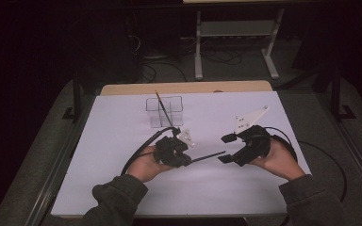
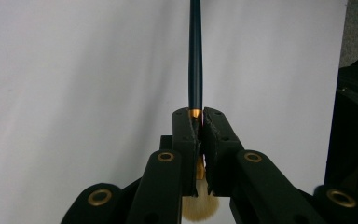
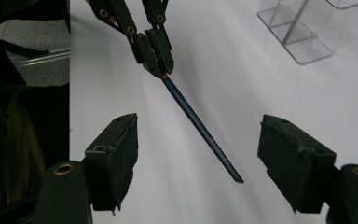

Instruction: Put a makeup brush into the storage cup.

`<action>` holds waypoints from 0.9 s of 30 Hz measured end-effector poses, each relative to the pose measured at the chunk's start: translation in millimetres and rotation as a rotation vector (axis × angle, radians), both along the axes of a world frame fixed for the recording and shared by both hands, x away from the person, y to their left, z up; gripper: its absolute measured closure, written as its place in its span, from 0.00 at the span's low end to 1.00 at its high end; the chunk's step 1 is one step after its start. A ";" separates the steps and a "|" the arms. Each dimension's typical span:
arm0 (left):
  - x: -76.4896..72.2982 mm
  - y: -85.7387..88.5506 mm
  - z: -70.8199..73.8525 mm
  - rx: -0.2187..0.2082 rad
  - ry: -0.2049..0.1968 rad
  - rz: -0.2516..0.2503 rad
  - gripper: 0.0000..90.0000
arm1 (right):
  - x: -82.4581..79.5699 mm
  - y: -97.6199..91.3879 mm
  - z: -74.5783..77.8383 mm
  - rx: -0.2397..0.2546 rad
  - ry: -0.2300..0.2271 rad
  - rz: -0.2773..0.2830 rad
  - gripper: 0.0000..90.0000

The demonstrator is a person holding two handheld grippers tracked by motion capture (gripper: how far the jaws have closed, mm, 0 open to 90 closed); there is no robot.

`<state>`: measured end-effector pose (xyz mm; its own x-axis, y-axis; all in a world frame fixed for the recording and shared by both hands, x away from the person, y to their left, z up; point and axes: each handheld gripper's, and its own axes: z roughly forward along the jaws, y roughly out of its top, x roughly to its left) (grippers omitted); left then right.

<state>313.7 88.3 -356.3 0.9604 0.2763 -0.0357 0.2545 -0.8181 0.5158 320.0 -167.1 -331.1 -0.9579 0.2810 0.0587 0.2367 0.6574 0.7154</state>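
— Brush (image 2: 195, 56) first: where is it?

— Off the table (image 1: 122, 188), clamped in my left gripper (image 1: 188, 160). Those jaws are fully closed on the gold ferrule, right where handle meets bristles (image 2: 199, 207). The tuft sticks out behind the pads, toward me, and the dark blue handle runs straight ahead.

— Why grip it so low?

— As I judge it, holding at the ferrule leaves the whole handle free, so the other hand has plenty to take. It also keeps the pads off the soft bristles.

— And your right gripper (image 3: 198, 154)?

— Its jaws stand wide apart with nothing in them. In the right gripper view the handle's free tip hangs between the two pads without touching either. From the high view the grippers face each other above the middle of the table, the brush bridging most of the gap.

— So a handover?

— That's my reading. The wide opening gives room for the handle to slide in before I close.

— What lies beyond?

— A clear holder (image 1: 164, 111) stands farther back on the white table, well apart from both hands. A second brush (image 1: 163, 108) leans in it, tilted, handle up. I'd guess mine is headed there too, and passing it across would let me set it in bristle end down.
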 end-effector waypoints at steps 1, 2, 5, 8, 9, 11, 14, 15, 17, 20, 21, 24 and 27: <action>-0.7 1.1 0.9 0.002 -0.001 -0.002 0.93 | -0.1 2.2 1.4 -0.004 0.001 0.007 0.31; -1.5 2.0 1.3 -0.002 -0.002 -0.001 0.93 | 0.0 4.4 2.5 -0.009 0.001 0.011 0.31; -2.7 4.6 3.1 0.001 -0.005 -0.005 0.93 | 0.7 10.4 4.5 -0.019 -0.011 0.035 0.31; -4.4 6.1 4.3 0.002 -0.007 -0.008 0.93 | 0.4 15.9 6.0 -0.026 -0.009 0.044 0.31; -5.2 6.3 4.6 -0.001 -0.007 -0.009 0.93 | 0.7 17.4 6.3 -0.030 -0.011 0.051 0.31; -6.4 6.7 5.7 0.000 -0.008 -0.012 0.93 | 0.9 20.5 6.7 -0.032 -0.012 0.059 0.31; -8.2 7.1 6.6 0.001 -0.008 -0.015 0.93 | 1.1 24.8 7.1 -0.037 -0.005 0.068 0.31; -8.4 7.4 6.9 0.003 -0.009 -0.018 0.93 | 2.2 25.7 6.7 -0.041 -0.014 0.079 0.31; -8.9 8.1 7.2 0.001 -0.011 -0.018 0.93 | 2.0 27.7 6.6 -0.046 -0.006 0.084 0.32; -9.8 9.1 7.8 0.001 -0.013 -0.019 0.93 | 2.1 29.6 6.1 -0.047 -0.007 0.091 0.32; -10.1 9.3 8.2 0.001 -0.012 -0.021 0.93 | 2.2 30.1 5.9 -0.048 -0.007 0.093 0.32; -11.1 9.3 9.0 0.002 -0.014 -0.025 0.93 | 2.2 31.6 5.4 -0.048 -0.004 0.102 0.32; -12.1 8.5 9.3 0.002 -0.014 -0.028 0.93 | 2.0 32.9 5.0 -0.051 0.001 0.106 0.33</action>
